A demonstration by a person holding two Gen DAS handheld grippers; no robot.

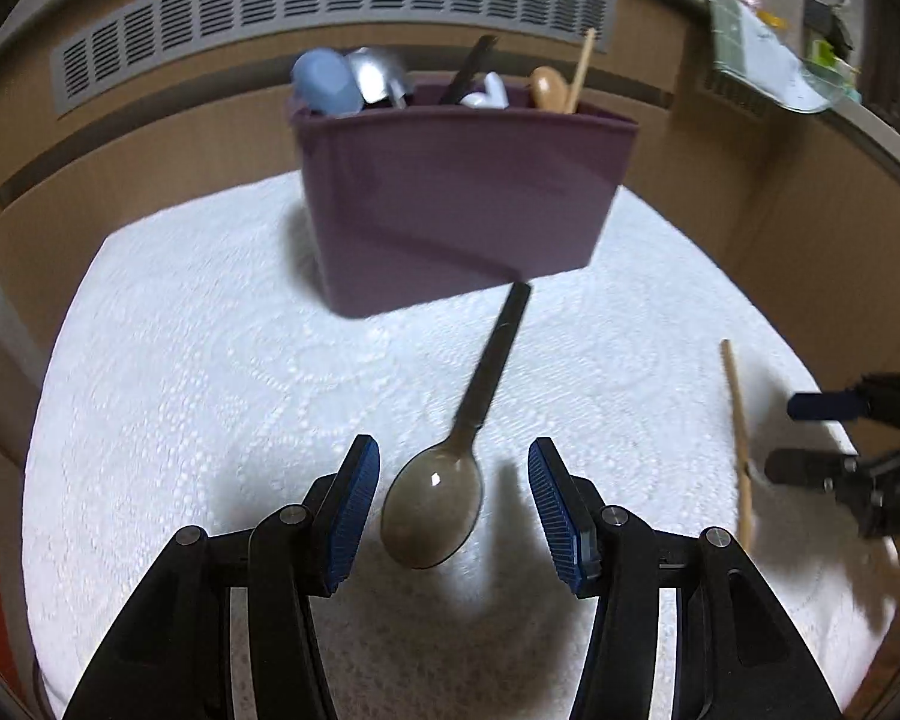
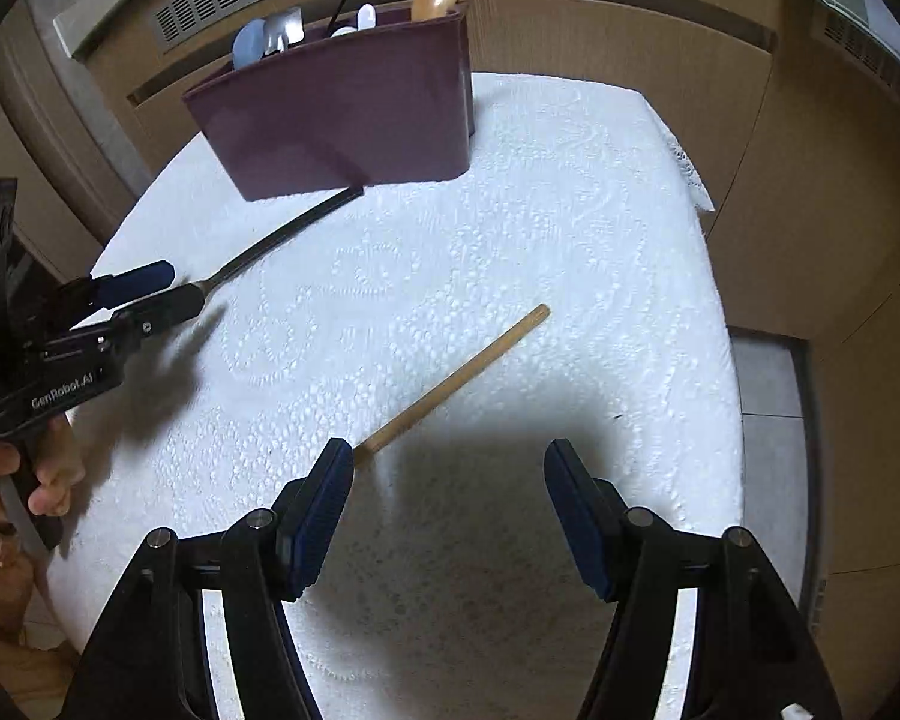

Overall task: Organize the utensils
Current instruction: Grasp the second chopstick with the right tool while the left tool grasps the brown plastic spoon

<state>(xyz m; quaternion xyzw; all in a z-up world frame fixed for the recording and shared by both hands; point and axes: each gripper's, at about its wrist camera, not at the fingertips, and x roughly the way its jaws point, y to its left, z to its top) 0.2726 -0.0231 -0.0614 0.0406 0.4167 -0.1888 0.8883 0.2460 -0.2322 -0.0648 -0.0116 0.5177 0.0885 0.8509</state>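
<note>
Left gripper [image 1: 453, 504]: jaws wide apart, nothing held. It sits low over the white lace cloth [image 1: 210, 360], w/ the bowl of a dark translucent spoon [image 1: 433, 513] lying between the blue pads [image 1: 354, 516]; neither pad touches it.

Spoon handle runs away toward the far side, tip ending just at the near base of the purple bin [image 1: 462, 204]. Spoon rests flat on the cloth, bowl nearest the gripper.

Right gripper [image 2: 450, 516]: also spread open, empty. A wooden stick [image 2: 456, 381] lies on the cloth ahead of it, near end just beside its left pad [image 2: 321, 516], far end angled away to the right. No contact seen.

Bin stands at far edge of cloth, upright, already holding several utensils: pale blue piece [image 1: 321, 84], metal piece [image 1: 378, 75], black handle, white item, wooden spoon [image 1: 549, 87]. Inner compartments not visible.

Handling judgement: spoon looks like thin plastic, so prob. light, stiff, smooth and apt to slip or pivot. Bowl is rounded and wide; poor place to clamp. Better hold is the neck or lower handle, where sides are flatter and narrower. Lying flat on textured cloth, pads must reach cloth level to catch it. Stick appears light, rigid, round; may roll when pinched, so grip mid-length.
</note>
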